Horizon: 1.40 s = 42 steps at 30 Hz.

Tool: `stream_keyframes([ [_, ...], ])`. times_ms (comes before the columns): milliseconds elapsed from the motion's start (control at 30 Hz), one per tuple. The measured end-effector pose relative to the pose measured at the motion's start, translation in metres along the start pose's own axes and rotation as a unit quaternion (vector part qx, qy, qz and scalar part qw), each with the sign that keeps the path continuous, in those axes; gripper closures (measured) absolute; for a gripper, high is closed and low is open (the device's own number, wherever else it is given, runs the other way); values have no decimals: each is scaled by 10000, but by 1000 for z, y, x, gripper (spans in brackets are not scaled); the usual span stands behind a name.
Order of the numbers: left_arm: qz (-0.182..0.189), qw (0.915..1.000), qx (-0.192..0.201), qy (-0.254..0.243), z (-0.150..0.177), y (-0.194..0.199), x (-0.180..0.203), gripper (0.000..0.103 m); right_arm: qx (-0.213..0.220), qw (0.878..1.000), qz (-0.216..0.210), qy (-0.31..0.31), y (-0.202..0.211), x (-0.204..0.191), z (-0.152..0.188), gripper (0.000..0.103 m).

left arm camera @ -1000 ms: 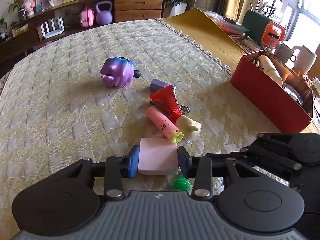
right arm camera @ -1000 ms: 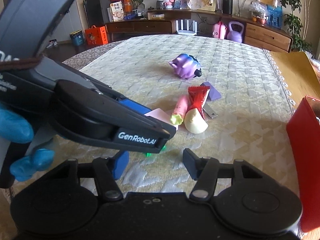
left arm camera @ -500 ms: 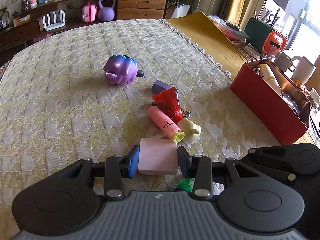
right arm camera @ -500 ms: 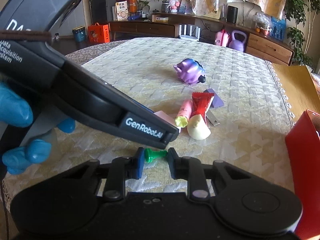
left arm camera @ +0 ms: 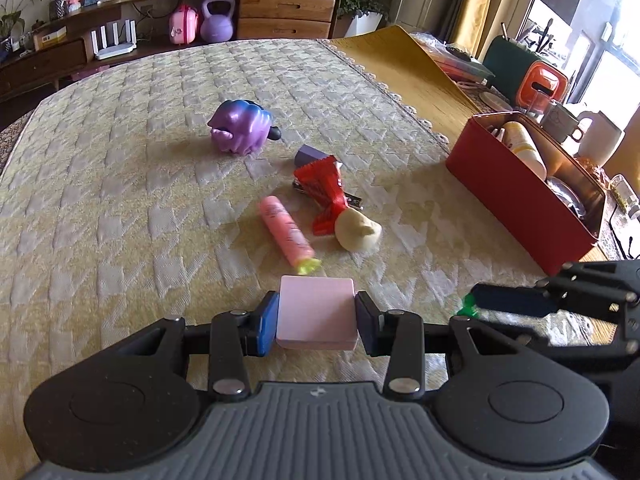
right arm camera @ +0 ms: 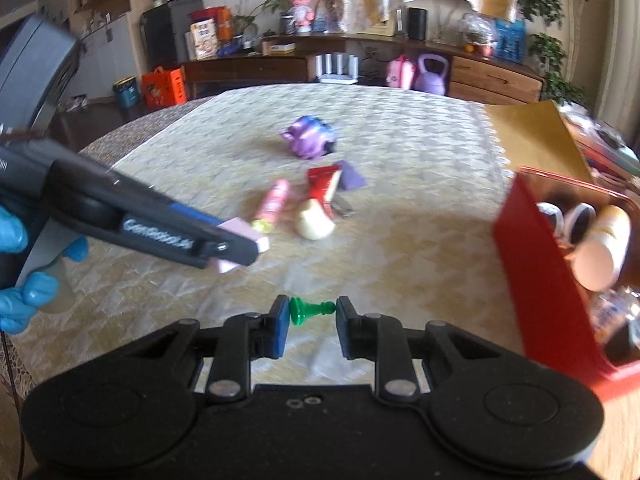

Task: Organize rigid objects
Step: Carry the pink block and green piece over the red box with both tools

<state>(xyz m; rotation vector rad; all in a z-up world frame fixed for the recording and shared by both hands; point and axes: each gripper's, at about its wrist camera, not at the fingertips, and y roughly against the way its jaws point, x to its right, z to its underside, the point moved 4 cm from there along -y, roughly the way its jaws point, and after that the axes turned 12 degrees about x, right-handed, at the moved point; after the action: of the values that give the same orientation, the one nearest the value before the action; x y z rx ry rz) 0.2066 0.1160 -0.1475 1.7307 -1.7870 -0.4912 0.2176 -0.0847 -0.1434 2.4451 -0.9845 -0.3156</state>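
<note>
My left gripper (left arm camera: 316, 322) is shut on a pink square block (left arm camera: 317, 311) and holds it above the cloth; it also shows in the right wrist view (right arm camera: 240, 248). My right gripper (right arm camera: 311, 320) is shut on a small green pawn-shaped piece (right arm camera: 310, 309), lifted off the cloth; in the left wrist view the right gripper (left arm camera: 480, 304) is at the right with the green piece (left arm camera: 466, 307). On the cloth lie a pink tube (left arm camera: 285, 234), a red wrapper (left arm camera: 325, 190), a cream lump (left arm camera: 356, 233), a purple block (left arm camera: 309, 155) and a purple toy (left arm camera: 241, 127).
A red box (left arm camera: 516, 200) holding a bottle and other items stands at the right on the table; it also shows in the right wrist view (right arm camera: 536, 264). A yellow mat (left arm camera: 404, 68) lies beyond the cloth's lace edge. Shelves stand behind.
My right gripper closed on the green piece and lifted it, moving right toward the red box. My left gripper rose with the pink block still in it.
</note>
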Motion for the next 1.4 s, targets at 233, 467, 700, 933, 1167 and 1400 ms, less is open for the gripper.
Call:
stream_keyframes([
  [233, 88, 9999, 97, -95, -3, 18, 21, 63, 196, 9996, 131, -155, 34, 21, -4, 79],
  [467, 218, 9993, 225, -207, -17, 31, 48, 63, 465, 9982, 265, -255, 71, 43, -16, 79],
  [700, 401, 9978, 315, -428, -31, 34, 82, 63, 683, 9949, 623, -396, 98, 82, -23, 79],
  [933, 593, 9951, 334, -717, -43, 26, 124, 63, 800, 9913, 856, -596, 109, 117, -24, 79],
  [1167, 759, 9922, 373, -914, -59, 10, 164, 63, 795, 9878, 1119, -736, 116, 158, -19, 79],
  [1400, 848, 9890, 390, -1147, -79, -11, 202, 63, 770, 9865, 1261, -709, 115, 187, -16, 79],
])
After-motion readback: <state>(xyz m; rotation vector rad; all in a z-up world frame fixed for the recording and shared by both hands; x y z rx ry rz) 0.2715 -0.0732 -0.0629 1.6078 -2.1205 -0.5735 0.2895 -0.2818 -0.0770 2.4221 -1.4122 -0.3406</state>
